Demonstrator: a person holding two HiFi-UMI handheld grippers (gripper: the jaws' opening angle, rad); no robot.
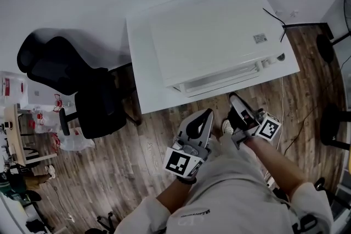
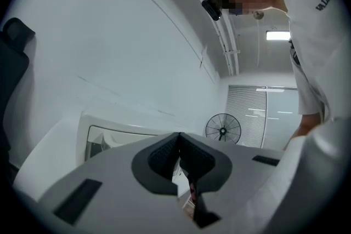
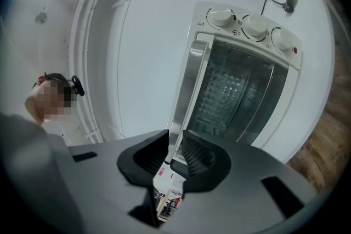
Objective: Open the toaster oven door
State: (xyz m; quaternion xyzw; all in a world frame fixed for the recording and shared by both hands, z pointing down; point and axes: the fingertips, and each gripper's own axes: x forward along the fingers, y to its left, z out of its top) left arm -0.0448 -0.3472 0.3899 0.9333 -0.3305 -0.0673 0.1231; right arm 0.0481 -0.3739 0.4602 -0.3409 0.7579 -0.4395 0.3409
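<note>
Toaster oven door (image 3: 241,96) near the worktop's (image 1: 147,87) front edge needs our slightly parted right gripper (image 3: 174,144) centred squarely on its handle (image 3: 187,85) before closing; our left gripper (image 2: 179,146) is pressed together, empty.

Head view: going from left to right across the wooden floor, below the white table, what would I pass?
First the cluttered shelves → black office chair → left gripper → right gripper.

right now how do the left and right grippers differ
The left gripper has its fingers together; the right gripper has its fingers slightly apart. The right gripper faces the door handle of the toaster oven; the left gripper points beside it, toward a fan. Both hold nothing.
</note>
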